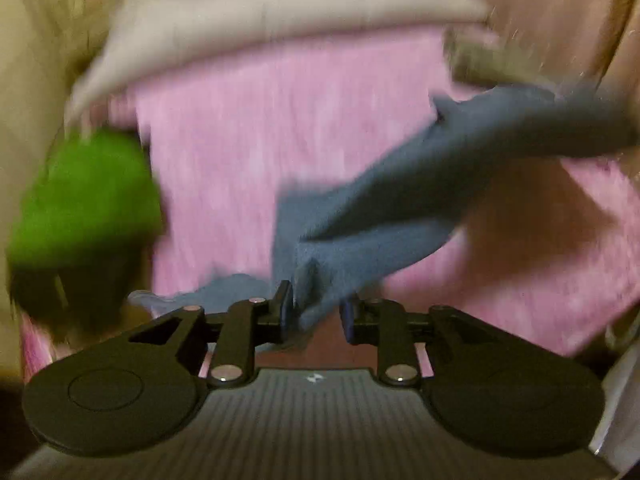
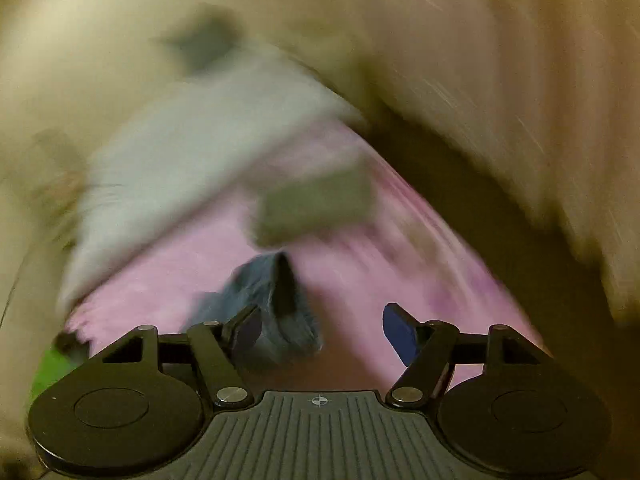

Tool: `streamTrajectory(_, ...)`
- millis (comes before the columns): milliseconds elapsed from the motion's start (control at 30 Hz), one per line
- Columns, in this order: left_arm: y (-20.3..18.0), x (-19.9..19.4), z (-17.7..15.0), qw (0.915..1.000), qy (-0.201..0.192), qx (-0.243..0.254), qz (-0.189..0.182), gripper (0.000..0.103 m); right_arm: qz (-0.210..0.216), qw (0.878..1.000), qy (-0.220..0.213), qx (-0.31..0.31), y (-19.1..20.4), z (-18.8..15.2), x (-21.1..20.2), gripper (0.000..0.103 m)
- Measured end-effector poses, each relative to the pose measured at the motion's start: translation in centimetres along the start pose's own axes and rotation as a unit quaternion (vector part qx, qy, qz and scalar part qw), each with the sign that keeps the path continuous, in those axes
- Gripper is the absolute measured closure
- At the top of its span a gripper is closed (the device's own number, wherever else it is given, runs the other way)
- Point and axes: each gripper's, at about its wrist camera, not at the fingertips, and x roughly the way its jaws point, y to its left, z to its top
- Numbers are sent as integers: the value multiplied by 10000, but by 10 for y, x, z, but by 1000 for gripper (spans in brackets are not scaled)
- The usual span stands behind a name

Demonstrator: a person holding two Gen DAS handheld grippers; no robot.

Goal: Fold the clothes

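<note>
Cloth (image 1: 380, 216), blue-grey: on pink sheet (image 1: 248, 152), one end between left gripper (image 1: 316, 314) pads, slightly parted, grip unclear. Right gripper (image 2: 322, 330): spread, empty. Green item (image 1: 84, 196) at left, blurred.

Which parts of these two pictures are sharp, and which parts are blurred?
Left wrist view: the left gripper is sharp; the blue garment, pink cloth and green object are smeared by motion. Right wrist view: the right gripper is sharp; everything beyond is streaked more heavily, with curved fisheye edges.
</note>
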Motion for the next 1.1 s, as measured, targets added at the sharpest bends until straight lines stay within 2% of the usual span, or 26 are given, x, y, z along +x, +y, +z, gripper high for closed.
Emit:
streamTrajectory(33, 0, 7, -6, 9997, 174, -145, 0, 79, -206, 9989, 137, 399, -13, -9, 6, 33)
streamTrajectory(67, 2, 11, -4, 9993, 240, -276, -14, 71, -411, 9956, 274, 796, -27, -18, 13, 33)
streamTrajectory(100, 4, 14, -2, 9988, 305, -374, -76, 58, -504, 9920, 415, 1080, -35, -23, 20, 33)
streamTrajectory(133, 5, 15, -1, 9984, 331, -429, -130, 56, -594, 9874, 556, 1360, -42, -27, 27, 33)
streamTrajectory(233, 16, 15, -6, 9982, 281, -512, -130, 55, -494, 9817, 808, 1652, -44, -36, 45, 33)
streamTrajectory(333, 39, 30, -13, 9943, 334, -1012, 68, 49, -382, 9738, 1151, 1925, -50, -68, 55, 33)
streamTrajectory(367, 47, 36, -16, 9920, 353, -1205, 149, 42, -364, 9706, 1259, 2017, -52, -79, 60, 33)
streamTrajectory(400, 56, 44, -17, 9888, 393, -1420, 240, 38, -345, 9673, 1367, 2109, -55, -90, 65, 33)
streamTrajectory(467, 77, 66, -15, 9798, 520, -1885, 417, 37, -357, 9615, 1589, 2215, -58, -110, 77, 33)
streamTrajectory(633, 120, 142, -7, 9540, 897, -2801, 574, 37, -502, 9593, 1716, 2184, -59, -140, 110, 32)
streamTrajectory(667, 124, 158, -5, 9497, 975, -2918, 587, 37, -516, 9591, 1694, 2206, -61, -145, 117, 26)
streamTrajectory(700, 128, 174, -3, 9459, 1046, -3013, 597, 36, -530, 9590, 1671, 2229, -62, -150, 123, 14)
streamTrajectory(800, 130, 216, 0, 9397, 1286, -3093, 688, 36, -453, 9625, 1488, 2225, -68, -161, 137, 11)
streamTrajectory(833, 129, 230, -1, 9390, 1396, -3048, 765, 36, -421, 9637, 1431, 2215, -70, -164, 142, 11)
streamTrajectory(867, 128, 243, -3, 9374, 1523, -3007, 872, 41, -401, 9641, 1411, 2214, -72, -167, 145, 11)
streamTrajectory(900, 128, 253, -7, 9353, 1614, -3001, 950, 57, -380, 9644, 1386, 2219, -74, -169, 149, 11)
streamTrajectory(967, 126, 262, -15, 9342, 1609, -3036, 958, 67, -362, 9667, 1303, 2171, -76, -173, 156, 12)
streamTrajectory(1000, 124, 260, -16, 9368, 1501, -3013, 953, 80, -351, 9707, 1252, 2021, -73, -174, 157, 12)
streamTrajectory(1033, 122, 257, -17, 9405, 1406, -2954, 923, 90, -340, 9744, 1201, 1871, -70, -175, 158, 20)
streamTrajectory(1067, 119, 253, -16, 9441, 1338, -2878, 893, 95, -348, 9768, 1208, 1735, -68, -174, 160, 59)
streamTrajectory(1100, 118, 250, -15, 9462, 1285, -2830, 896, 97, -357, 9790, 1214, 1598, -66, -173, 162, 79)
